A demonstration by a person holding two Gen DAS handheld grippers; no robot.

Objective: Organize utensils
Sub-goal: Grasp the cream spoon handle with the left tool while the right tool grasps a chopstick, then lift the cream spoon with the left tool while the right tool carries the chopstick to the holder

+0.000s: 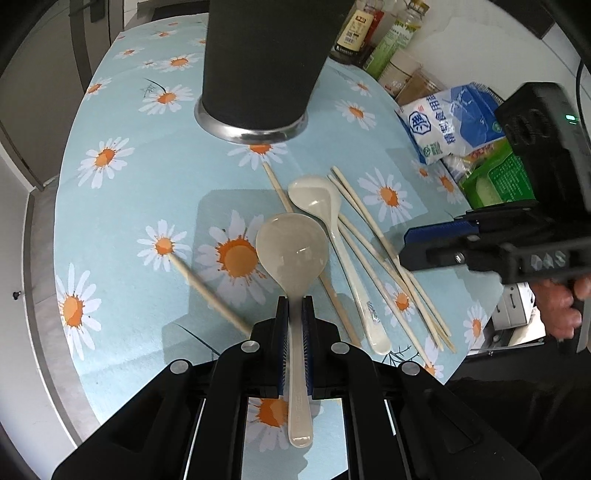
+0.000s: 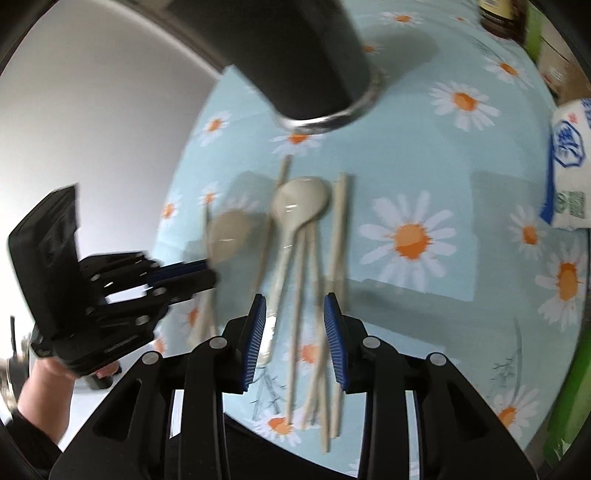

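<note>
Lying widest: daisy-print tablecloth [image 1: 122, 206], pale blue, covering a round table.

Standing at the far side: tall dark holder [image 1: 258, 66] with a steel base ring, mouth out of view above; probable destination for the utensils.

Crowding the right edge: bottles and jars [image 1: 373, 33], a blue-and-white bag [image 1: 450, 122], a green packet [image 1: 495, 177].

Hanging to the right in the left wrist view: right gripper [image 2: 295, 332], blue pads spread apart, pinching nothing, poised above the loose pile.

Reaching in from below: left gripper [image 1: 295, 314], pads pressed together on the neck of the held spoon [image 1: 291, 251].

Being carried: that spoon, translucent grey, clear of the cloth by the look of its blur and shadow; long axis running straight along the fingers, bowl pointing away toward the holder, handle end trailing back between the jaws.

Resting on the cloth: second spoon [image 1: 317, 203], cream, bowl toward the holder, handle slanting near-right.

Lying scattered: chopsticks [image 1: 373, 236], most fanned beside the cream spoon, one stray [image 1: 210, 295] off to the left.

Doing the step well, as judged: raising the spoon above the holder's rim, tilting it upright before lowering, keeping the pinch firm on the smooth neck to prevent swivelling, releasing only once well inside.
</note>
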